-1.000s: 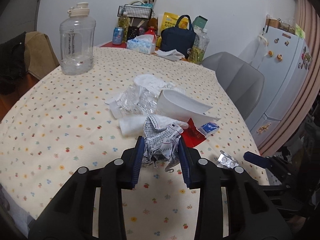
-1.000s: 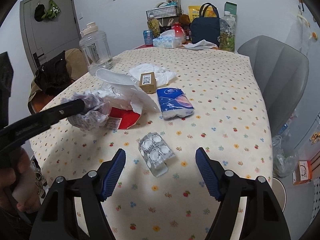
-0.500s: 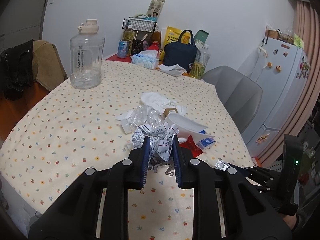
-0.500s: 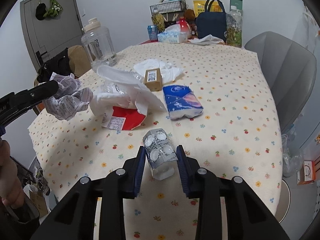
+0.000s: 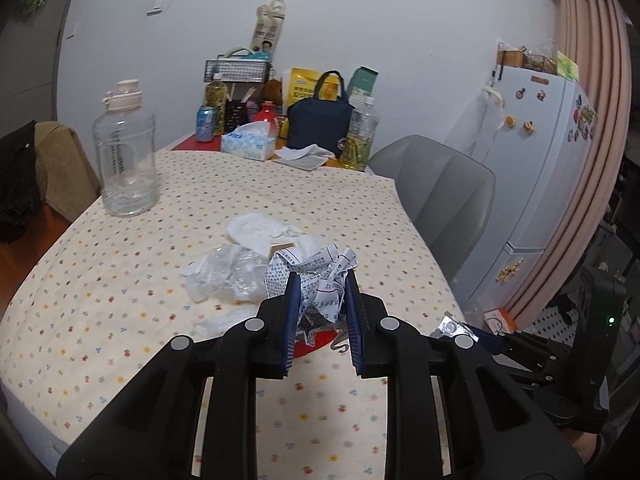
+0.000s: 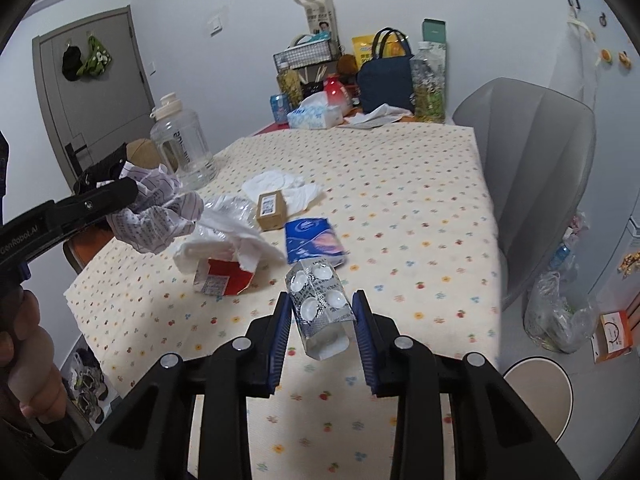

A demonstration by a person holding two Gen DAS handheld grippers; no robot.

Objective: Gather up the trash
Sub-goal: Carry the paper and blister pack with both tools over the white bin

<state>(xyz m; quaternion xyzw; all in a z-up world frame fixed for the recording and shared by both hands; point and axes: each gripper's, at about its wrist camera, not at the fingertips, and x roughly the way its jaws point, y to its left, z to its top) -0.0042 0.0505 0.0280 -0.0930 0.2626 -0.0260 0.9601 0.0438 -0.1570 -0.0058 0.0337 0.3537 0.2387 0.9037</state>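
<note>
now your left tongs (image 5: 320, 288) grip crumpled paper (image 5: 316, 276), right tongs (image 6: 322, 312) grip blister pack (image 6: 320, 300); both lifted off the bench (image 6: 400, 208).

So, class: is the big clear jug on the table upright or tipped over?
Upright. The jug stands on its base on the tablecloth, its white cap at the top.
</note>
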